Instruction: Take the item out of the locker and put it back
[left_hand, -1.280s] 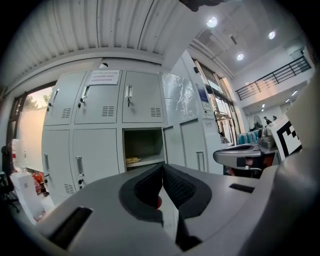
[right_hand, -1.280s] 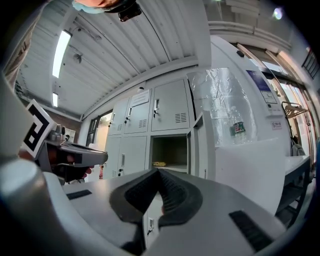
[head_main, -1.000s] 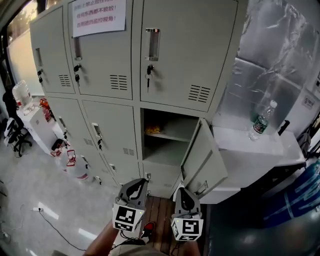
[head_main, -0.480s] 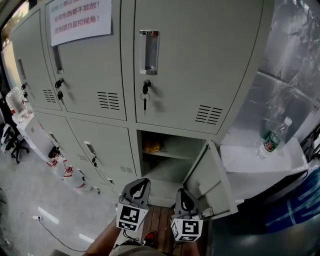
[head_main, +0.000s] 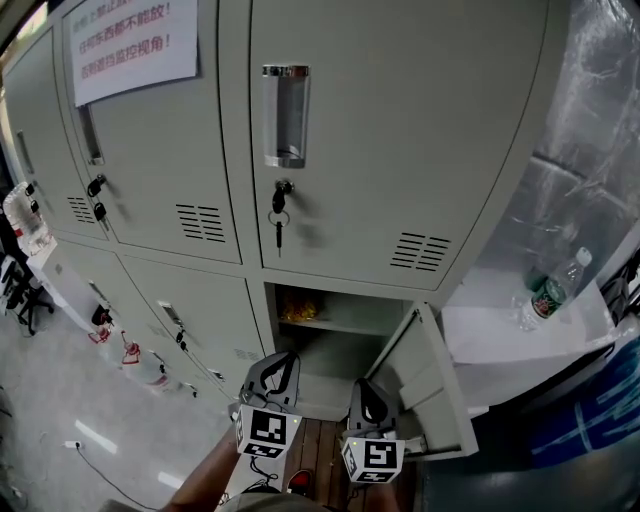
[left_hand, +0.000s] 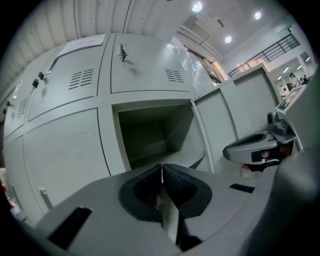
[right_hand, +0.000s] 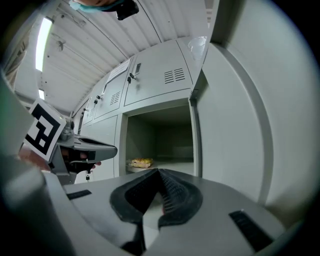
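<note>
Left gripper (head_main: 279, 360) and right gripper (head_main: 364, 388): jaws closed together, nothing held. Yellow item (head_main: 298, 306) on locker shelf (head_main: 345, 326), at 12 o'clock

The left tongs (head_main: 284, 360) and the right tongs (head_main: 364, 386) are held side by side, near each other. Both point forward and roughly level. Each has its jaws pressed together with nothing between them. The bare left forearm (head_main: 205, 478) extends behind the left tongs.
</note>
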